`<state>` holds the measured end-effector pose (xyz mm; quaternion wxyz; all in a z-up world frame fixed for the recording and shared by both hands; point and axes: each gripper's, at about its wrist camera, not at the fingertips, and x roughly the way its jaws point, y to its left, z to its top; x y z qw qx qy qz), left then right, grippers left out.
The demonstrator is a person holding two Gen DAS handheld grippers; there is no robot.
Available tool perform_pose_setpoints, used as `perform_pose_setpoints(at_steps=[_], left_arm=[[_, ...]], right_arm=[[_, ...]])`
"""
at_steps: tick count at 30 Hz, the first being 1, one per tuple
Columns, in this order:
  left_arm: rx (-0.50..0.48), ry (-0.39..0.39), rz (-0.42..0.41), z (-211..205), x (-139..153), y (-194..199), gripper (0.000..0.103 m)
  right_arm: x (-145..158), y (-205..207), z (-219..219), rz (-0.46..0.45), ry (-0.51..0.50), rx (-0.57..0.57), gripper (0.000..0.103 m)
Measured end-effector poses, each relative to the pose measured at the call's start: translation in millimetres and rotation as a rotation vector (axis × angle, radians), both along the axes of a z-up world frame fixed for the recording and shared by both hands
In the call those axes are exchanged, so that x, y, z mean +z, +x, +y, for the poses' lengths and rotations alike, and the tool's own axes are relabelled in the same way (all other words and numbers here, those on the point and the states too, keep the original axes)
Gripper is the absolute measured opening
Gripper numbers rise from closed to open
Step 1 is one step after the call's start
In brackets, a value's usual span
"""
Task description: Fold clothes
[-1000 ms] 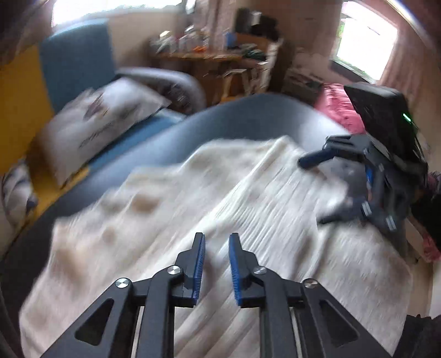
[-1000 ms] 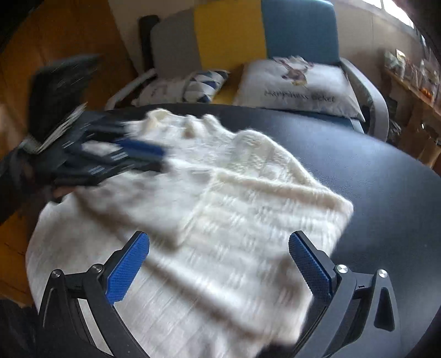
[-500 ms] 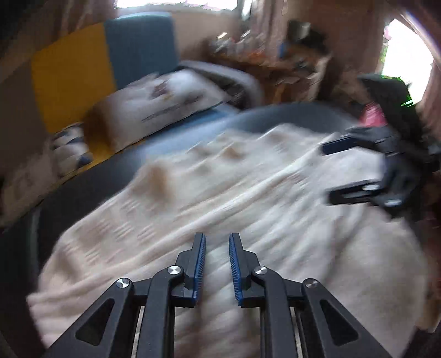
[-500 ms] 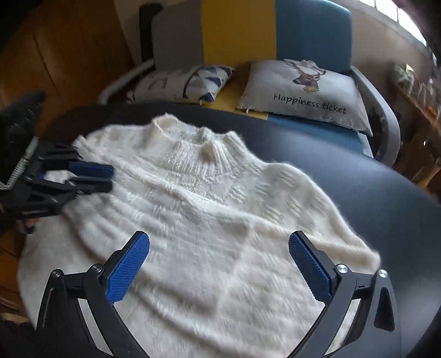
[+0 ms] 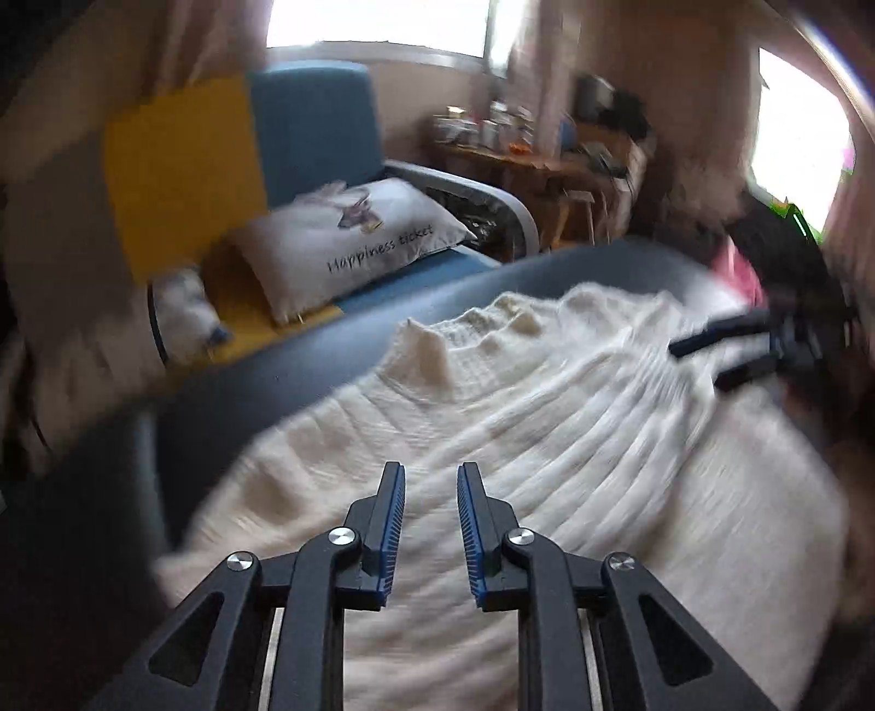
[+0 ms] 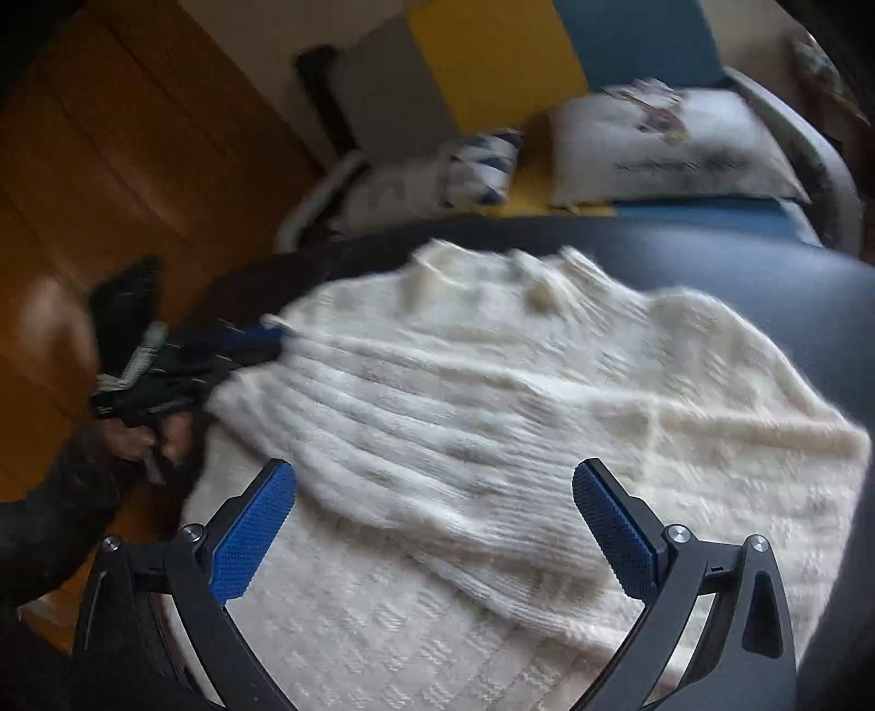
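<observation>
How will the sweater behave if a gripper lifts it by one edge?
Likely floppy: the sweater lies in soft ridges on the table, so it should drape and sag. Probably not slippery: its knit looks fuzzy. It may stretch where pinched.

daylight only, from blown-out windows (image 5: 383, 22) at the back and right of the left wrist view. room otherwise dim and warm. heavy motion blur in both views: sweater (image 5: 547, 415) knit is smeared, pillow (image 6: 672, 147) print unreadable in the right wrist view. strong fisheye bending and dark vignetting at the edges. soft glare is seen on the desk (image 6: 765, 273).
</observation>
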<state>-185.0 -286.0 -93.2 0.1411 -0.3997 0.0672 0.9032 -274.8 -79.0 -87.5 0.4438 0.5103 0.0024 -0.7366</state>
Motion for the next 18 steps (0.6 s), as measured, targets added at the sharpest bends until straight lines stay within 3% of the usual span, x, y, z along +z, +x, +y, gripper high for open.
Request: perform_pose_setpoints(at_steps=[2,5,8,12,16,18], left_arm=[[-0.066,-0.074,0.006,4.0,-0.9,-4.2,0.019],[-0.166,-0.099,-0.058,12.1,-10.6,-27.0,0.019],[-0.216,-0.075,-0.127,17.8,-22.7,-50.4,0.02],[-0.264,-0.025,-0.182,27.3,-34.6,-60.5,0.023],[-0.252,-0.033,-0.151,29.5,-36.1,-51.6,0.021],[-0.247,-0.029,-0.127,28.5,-35.3,-45.3,0.014]], right_arm=[[-10.2,-4.2,9.1,-0.035,-0.004,-0.072,0.103],[-19.9,-8.8,29.3,-0.101,-0.081,-0.114,0.103],[-29.9,-14.4,33.2,-0.137,-0.121,-0.116,0.103],[-31.6,-7.8,26.1,-0.083,-0.103,-0.108,0.103],[-33.9,3.4,24.5,-0.02,-0.109,-0.089,0.103],[-33.6,2.4,27.4,-0.01,-0.09,-0.13,0.088]])
